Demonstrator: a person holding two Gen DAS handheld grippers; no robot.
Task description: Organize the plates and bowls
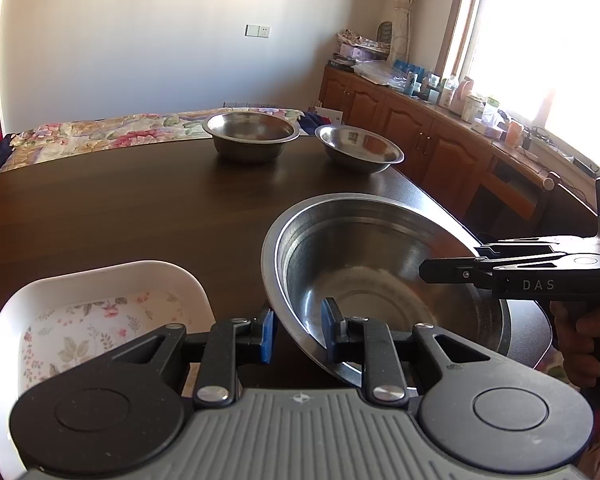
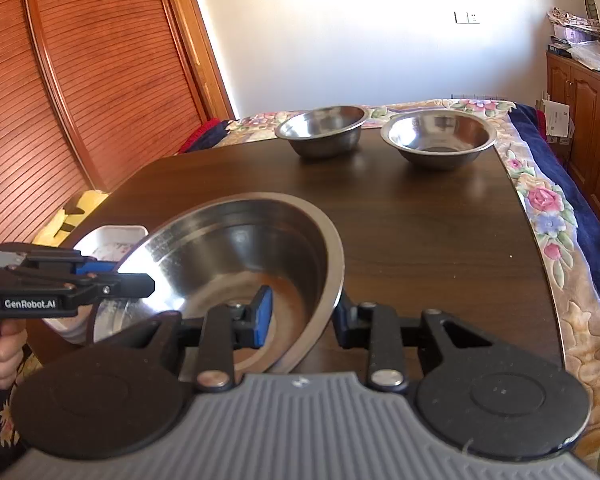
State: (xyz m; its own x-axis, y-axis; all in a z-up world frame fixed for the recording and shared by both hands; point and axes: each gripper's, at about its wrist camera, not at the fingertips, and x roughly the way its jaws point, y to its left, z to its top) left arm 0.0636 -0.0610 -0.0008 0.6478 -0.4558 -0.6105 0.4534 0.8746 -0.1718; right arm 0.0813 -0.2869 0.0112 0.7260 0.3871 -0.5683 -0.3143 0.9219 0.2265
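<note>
A large steel bowl (image 1: 364, 280) sits at the near edge of the dark wooden table (image 1: 120, 208); it also shows in the right wrist view (image 2: 240, 256). My left gripper (image 1: 298, 330) straddles its left rim, one blue pad inside and one outside, with a gap around the rim. My right gripper (image 2: 300, 314) straddles its right rim the same way and shows from the side in the left wrist view (image 1: 452, 270). A white floral plate (image 1: 100, 320) lies to the left. Two smaller steel bowls (image 1: 251, 136) (image 1: 359, 148) stand at the table's far edge.
A bed with a floral cover (image 1: 100, 136) lies beyond the table. Wooden cabinets (image 1: 420, 136) with cluttered tops run along the right under a bright window. A slatted wooden door (image 2: 80, 80) stands at the left.
</note>
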